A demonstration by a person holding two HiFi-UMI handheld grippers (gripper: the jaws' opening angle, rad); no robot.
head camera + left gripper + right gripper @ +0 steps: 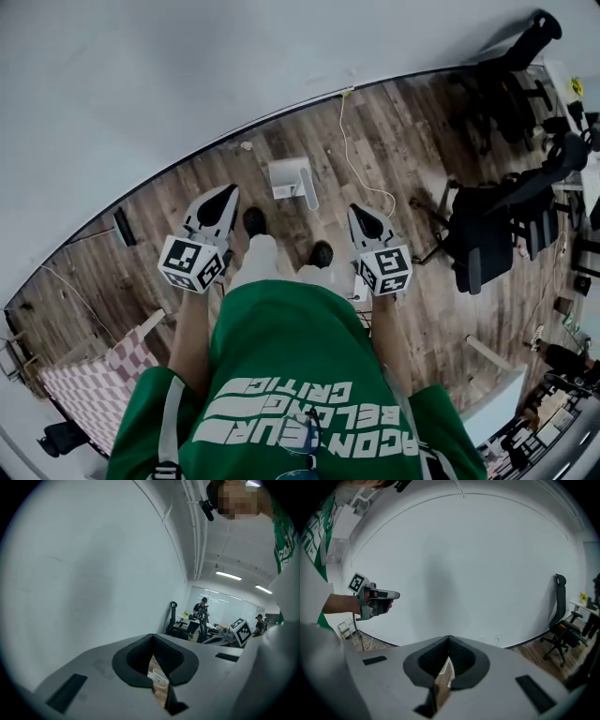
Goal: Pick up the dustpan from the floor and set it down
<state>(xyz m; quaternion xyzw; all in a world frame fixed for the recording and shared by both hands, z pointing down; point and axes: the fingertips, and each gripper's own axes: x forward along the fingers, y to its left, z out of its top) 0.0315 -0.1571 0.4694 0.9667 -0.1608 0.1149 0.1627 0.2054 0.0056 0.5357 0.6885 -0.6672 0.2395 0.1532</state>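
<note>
A white dustpan (pixel 292 177) lies on the wooden floor just beyond my black shoes, near the foot of the wall. My left gripper (pixel 228 193) hangs above the floor to its left, jaws drawn to a point with nothing in them. My right gripper (pixel 359 212) hangs to the dustpan's right, also closed and empty. In the left gripper view the jaws (pixel 152 638) meet at the tip, and a pale object (pixel 159 678) shows through the slit behind them. In the right gripper view the jaws (pixel 449 639) meet too, and the left gripper (pixel 377 601) shows off to the left.
A pale cable (pixel 361 171) runs across the floor from the wall. Black office chairs (pixel 497 225) crowd the right side. A checked cloth (pixel 94 384) lies at the lower left. The white wall (pixel 141 84) curves round the far side.
</note>
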